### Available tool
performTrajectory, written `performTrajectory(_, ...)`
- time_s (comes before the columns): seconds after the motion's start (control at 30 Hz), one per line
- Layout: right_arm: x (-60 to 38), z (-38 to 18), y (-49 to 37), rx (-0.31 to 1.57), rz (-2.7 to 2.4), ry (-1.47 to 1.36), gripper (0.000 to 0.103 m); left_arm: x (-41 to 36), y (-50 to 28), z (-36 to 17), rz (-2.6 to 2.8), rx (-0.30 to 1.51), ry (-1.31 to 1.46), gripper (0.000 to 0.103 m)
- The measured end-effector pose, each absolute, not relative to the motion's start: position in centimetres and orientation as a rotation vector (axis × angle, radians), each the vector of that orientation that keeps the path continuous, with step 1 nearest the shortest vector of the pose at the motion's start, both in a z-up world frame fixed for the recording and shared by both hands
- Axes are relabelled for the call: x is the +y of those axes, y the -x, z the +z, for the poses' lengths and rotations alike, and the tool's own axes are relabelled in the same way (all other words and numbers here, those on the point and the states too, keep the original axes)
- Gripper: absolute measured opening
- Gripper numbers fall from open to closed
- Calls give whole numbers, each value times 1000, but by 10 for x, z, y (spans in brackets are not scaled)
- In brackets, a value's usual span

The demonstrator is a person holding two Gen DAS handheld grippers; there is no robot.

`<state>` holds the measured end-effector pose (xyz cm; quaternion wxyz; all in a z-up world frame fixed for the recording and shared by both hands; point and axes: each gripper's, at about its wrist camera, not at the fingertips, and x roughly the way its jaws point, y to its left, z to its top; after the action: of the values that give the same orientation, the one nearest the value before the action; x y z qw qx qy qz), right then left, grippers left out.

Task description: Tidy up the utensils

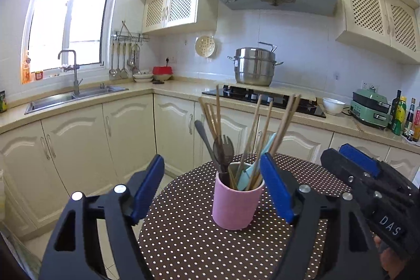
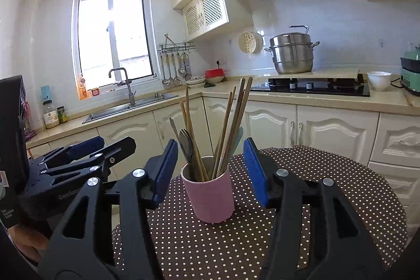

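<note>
A pink cup (image 1: 235,204) stands on a round table with a brown polka-dot cloth (image 1: 189,240). It holds several wooden chopsticks (image 1: 252,138), a dark spoon and fork (image 1: 223,148), and a light teal utensil (image 1: 248,175). My left gripper (image 1: 212,188) is open and empty, just in front of the cup. My right gripper (image 2: 210,169) is open and empty, its blue pads (image 2: 253,169) on either side of the cup (image 2: 210,197) without touching it. The chopsticks (image 2: 231,122) show there too. Each gripper shows at the edge of the other's view.
Cream kitchen cabinets (image 1: 126,133) ring the room behind the table. A sink (image 1: 73,96) is at left, a stove (image 1: 262,96) with a steel pot (image 1: 254,67) at back, a white bowl (image 1: 333,105), a green appliance (image 1: 370,106) and bottles (image 1: 404,117) at right.
</note>
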<state>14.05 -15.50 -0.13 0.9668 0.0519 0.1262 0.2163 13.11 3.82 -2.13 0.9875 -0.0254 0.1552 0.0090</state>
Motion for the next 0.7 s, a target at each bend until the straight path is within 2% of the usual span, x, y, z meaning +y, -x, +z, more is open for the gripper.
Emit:
performTrajectory(0.27,-168,21,-89,241,385,-71,74,20,-72,6,16,251,17,85)
performTrajectory(0.7,-177,53,-19,180,365,-58,81,8,6,41,43,160,-14,87)
